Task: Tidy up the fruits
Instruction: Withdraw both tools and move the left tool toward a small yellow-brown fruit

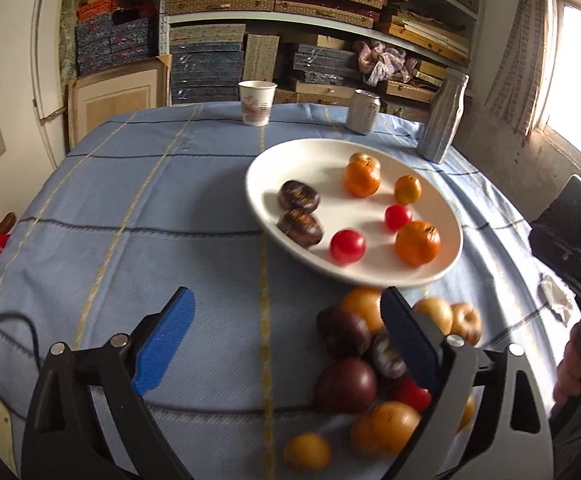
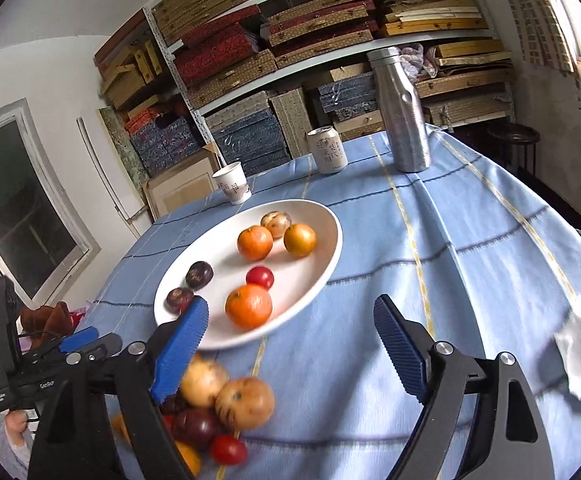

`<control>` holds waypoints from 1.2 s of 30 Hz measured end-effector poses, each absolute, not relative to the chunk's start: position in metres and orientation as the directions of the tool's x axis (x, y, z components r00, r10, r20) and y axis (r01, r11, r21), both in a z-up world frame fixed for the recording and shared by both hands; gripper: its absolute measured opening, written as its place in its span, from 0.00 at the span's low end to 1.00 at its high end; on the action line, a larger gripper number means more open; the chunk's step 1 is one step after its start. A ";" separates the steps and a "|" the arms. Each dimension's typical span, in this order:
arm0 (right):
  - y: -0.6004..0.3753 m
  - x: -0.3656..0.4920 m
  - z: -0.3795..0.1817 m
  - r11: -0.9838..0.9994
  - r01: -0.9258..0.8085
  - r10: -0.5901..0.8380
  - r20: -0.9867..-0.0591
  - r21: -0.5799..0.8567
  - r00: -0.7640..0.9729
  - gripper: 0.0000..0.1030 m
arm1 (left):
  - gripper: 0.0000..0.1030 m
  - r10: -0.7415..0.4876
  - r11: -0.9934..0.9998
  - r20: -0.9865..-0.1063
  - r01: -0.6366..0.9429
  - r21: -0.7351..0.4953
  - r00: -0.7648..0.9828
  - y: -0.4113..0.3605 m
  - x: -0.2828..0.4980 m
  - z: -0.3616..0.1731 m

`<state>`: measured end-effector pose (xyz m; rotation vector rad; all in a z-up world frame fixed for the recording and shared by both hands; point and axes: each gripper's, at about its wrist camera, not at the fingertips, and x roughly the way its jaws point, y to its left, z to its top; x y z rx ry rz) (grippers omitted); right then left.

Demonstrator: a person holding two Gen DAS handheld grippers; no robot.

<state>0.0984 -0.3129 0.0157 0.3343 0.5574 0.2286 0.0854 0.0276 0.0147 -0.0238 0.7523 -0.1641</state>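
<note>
White plate point(image 1: 274, 184): eight fruits | desk point(image 1: 130, 208): loose fruit pile point(image 1: 370, 360) | left hand-held gripper point(image 1: 286, 344): spread, empty | right hand-held gripper point(image 2: 290, 344): spread, empty

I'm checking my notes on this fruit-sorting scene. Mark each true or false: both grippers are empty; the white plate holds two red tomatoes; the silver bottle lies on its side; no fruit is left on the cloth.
1. Both the left gripper and the right gripper are empty: true, jaws open.
2. The white oval plate holds two red tomatoes: true.
3. The silver metal bottle lies on its side: false, it stands upright.
4. No fruit is left on the blue checked cloth: false, a pile of loose fruit lies beside the plate.
</note>
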 end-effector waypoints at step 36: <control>-0.297 0.074 0.008 0.926 -0.165 0.325 -0.497 0.339 0.804 0.94 | 0.80 -0.141 0.980 -0.785 0.200 -0.022 0.604 0.042 0.032 -0.027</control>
